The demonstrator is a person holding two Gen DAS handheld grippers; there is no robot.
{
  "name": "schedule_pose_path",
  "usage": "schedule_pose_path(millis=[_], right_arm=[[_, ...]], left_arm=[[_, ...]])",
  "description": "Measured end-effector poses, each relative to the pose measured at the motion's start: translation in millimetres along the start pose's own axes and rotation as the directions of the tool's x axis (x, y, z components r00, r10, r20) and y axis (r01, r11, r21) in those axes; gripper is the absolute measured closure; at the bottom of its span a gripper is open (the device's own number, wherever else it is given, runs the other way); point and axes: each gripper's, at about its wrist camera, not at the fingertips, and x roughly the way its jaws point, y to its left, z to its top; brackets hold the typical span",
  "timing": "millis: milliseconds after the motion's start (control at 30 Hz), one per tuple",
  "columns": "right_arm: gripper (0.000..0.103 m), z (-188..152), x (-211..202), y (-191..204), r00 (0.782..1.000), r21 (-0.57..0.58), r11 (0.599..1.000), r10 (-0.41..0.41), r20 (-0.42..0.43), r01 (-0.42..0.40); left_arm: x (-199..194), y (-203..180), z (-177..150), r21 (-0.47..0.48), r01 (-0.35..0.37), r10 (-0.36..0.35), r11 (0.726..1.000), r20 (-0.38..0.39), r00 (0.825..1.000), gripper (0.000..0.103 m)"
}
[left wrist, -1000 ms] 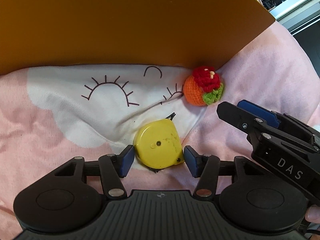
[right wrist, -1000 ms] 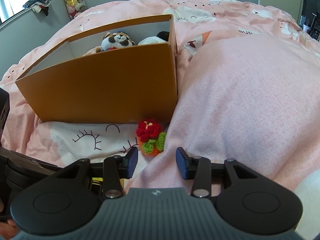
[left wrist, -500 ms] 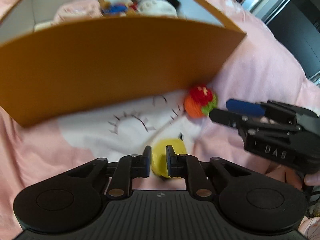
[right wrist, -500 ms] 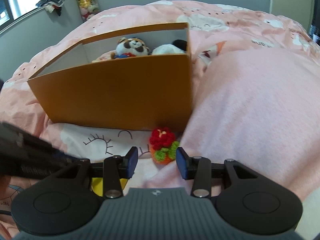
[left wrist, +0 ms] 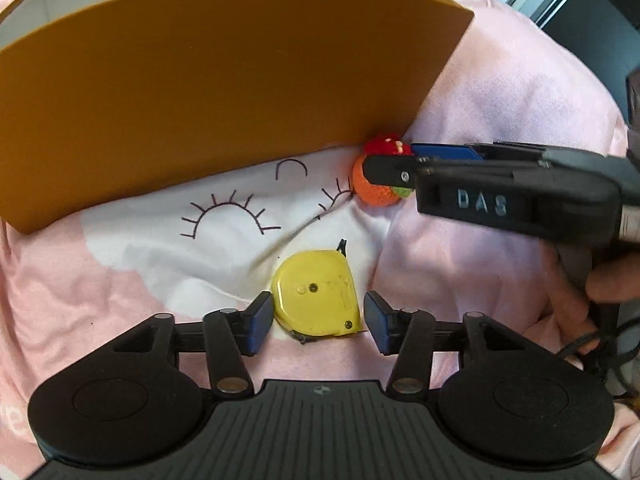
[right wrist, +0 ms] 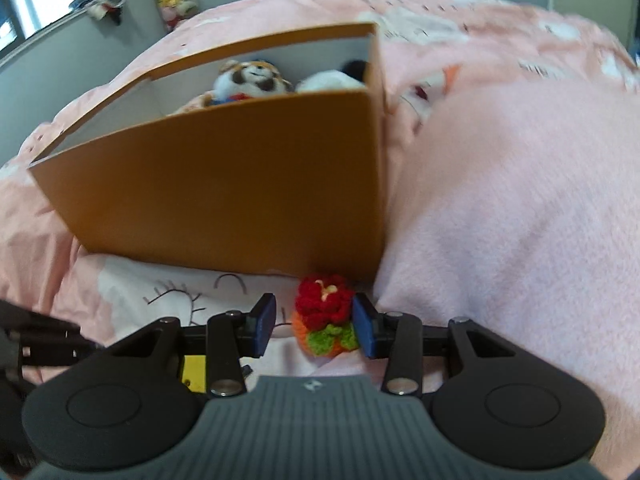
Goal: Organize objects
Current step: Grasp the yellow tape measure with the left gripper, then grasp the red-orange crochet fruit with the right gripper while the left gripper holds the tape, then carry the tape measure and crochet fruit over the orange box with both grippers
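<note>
Left wrist view: the left gripper (left wrist: 318,322) has just been opening; its jaws stand wide around the yellow tape measure (left wrist: 316,294), which lies on the bedding (left wrist: 132,264) between the pads, unheld. The right gripper (right wrist: 314,326) is part open, straddling the crochet toy (right wrist: 324,320) at the foot of the orange box (right wrist: 224,196); the right pad looks in contact, the left is clear. Two plush toys (right wrist: 256,76) already lie inside (task partly done, by judgement). Both remaining items await transfer. The tall box wall and a raised blanket (right wrist: 520,200) crowd the toy.
</note>
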Motion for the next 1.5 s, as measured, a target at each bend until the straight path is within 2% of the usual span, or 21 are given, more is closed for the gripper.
schedule_pose_path(millis=[100, 233, 367, 433, 567, 667, 800, 967, 1100, 1167, 1233, 1300, 1400, 1500], right_arm=[[0.058, 0, 7, -5, 1.0, 0.024, 1.0, 0.001, -0.016, -0.001], [0.053, -2, 14, -3, 1.0, 0.0, 1.0, -0.008, -0.022, 0.008], [0.058, -5, 17, -3, 0.999, -0.015, 0.999, -0.033, -0.028, 0.033], [0.06, -5, 17, -3, 0.999, -0.017, 0.999, -0.042, -0.03, 0.041], [0.062, -5, 11, -3, 0.999, -0.006, 0.999, -0.035, -0.013, 0.035], [0.063, -5, -3, -5, 1.0, 0.021, 1.0, 0.007, 0.007, -0.008], [0.062, -5, -33, 1, 0.996, -0.014, 0.999, 0.039, 0.082, -0.038], [0.062, 4, -79, 13, 0.968, -0.08, 0.995, 0.072, 0.24, -0.055], [0.062, 21, -109, 20, 0.92, -0.116, 0.993, 0.062, 0.387, -0.018], [0.062, 31, -117, 25, 0.901, -0.143, 0.99, 0.047, 0.431, 0.017], [0.062, 44, -114, 28, 0.904, -0.158, 0.987, 0.035, 0.426, 0.037], [0.062, 55, -108, 34, 0.908, -0.171, 0.984, 0.037, 0.417, 0.039], [0.062, 73, -94, 39, 0.912, -0.196, 0.978, 0.019, 0.41, 0.068], [0.062, 88, -72, 40, 0.931, -0.184, 0.979, -0.014, 0.366, 0.087]], left_arm=[[5, -4, 4, 0.003, -0.017, 0.017, 1.0, -0.004, 1.0, 0.041], [19, -6, 9, -0.029, -0.047, 0.046, 0.998, -0.038, 0.998, 0.041], [26, -10, 14, -0.025, -0.068, 0.067, 0.997, -0.04, 0.997, 0.041], [28, -11, 15, -0.021, -0.082, 0.081, 0.996, -0.047, 0.996, 0.046], [24, -9, 15, -0.026, -0.056, 0.055, 0.998, -0.033, 0.998, 0.047], [13, -4, 14, -0.036, -0.023, 0.022, 0.999, -0.009, 1.0, 0.047], [-12, 2, 15, -0.039, 0.047, -0.043, 0.998, 0.076, 0.996, 0.047], [-55, 3, 24, -0.043, 0.103, -0.091, 0.994, 0.224, 0.97, 0.047], [-84, 10, 34, -0.061, 0.124, -0.096, 0.99, 0.339, 0.936, 0.047], [-92, 15, 51, -0.079, 0.13, -0.089, 0.988, 0.393, 0.915, 0.047], [-106, 12, 49, -0.087, 0.124, -0.074, 0.989, 0.435, 0.897, 0.047], [-113, 11, 57, -0.092, 0.108, -0.054, 0.99, 0.456, 0.888, 0.047], [-110, 13, 71, -0.108, 0.104, -0.043, 0.989, 0.459, 0.887, 0.047], [-104, 14, 80, -0.123, 0.082, -0.017, 0.989, 0.454, 0.891, 0.047]])
